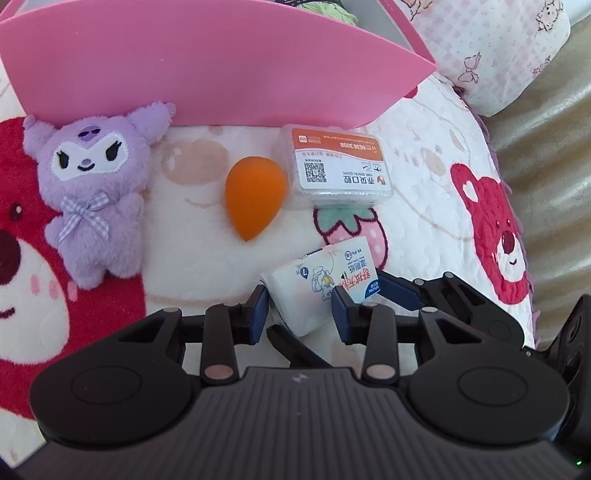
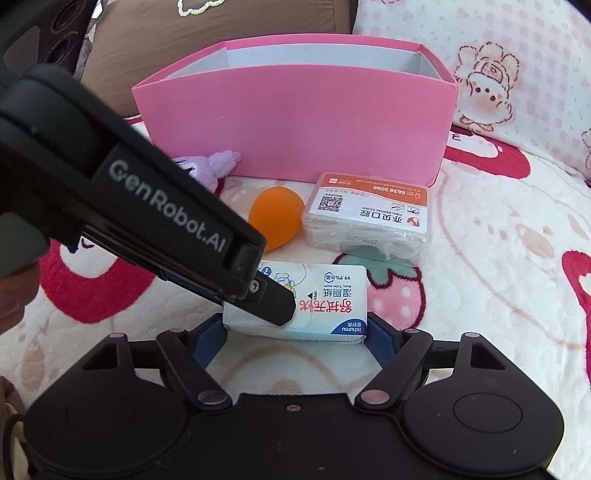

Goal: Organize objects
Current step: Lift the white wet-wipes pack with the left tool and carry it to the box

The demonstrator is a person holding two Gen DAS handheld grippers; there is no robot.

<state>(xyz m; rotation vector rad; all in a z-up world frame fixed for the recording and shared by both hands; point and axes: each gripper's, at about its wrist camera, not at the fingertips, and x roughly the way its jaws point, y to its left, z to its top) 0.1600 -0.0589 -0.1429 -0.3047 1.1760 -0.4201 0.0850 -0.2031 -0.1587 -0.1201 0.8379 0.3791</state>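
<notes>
Right tongs (image 2: pixel 295 334) sat w/ the blue pads (image 2: pixel 380 341) on either side of the wipes pack (image 2: pixel 325 302), jaws closed in on its two ends; pack lay flat on the blanket (image 2: pixel 480 295), near edge betw the pads. Left tongs (image 1: pixel 299 308) were at the same pack (image 1: pixel 314 295) from the left: in the right-wrist view its black fingertip (image 2: pixel 275 304) lay across the pack's left top corner; in its own view the pads (image 1: pixel 341 312) stood partly apart w/ the pack's corner betw them. Can't tell if they actually pinched it.

Just beyond the pack: orange sponge (image 2: pixel 275 221), teardrop shape, & right of it a clear plastic case (image 2: pixel 369 221) w/ orange-white label and QR code, the two touching or nearly so. Far left, purple plush toy (image 1: pixel 88 188) lay on its back. Behind all: pink box (image 2: pixel 295 122), open top, grey inside. Pink-check pillow (image 2: pixel 517 74) far right, brown cushion (image 2: pixel 221 22) behind the box.
</notes>
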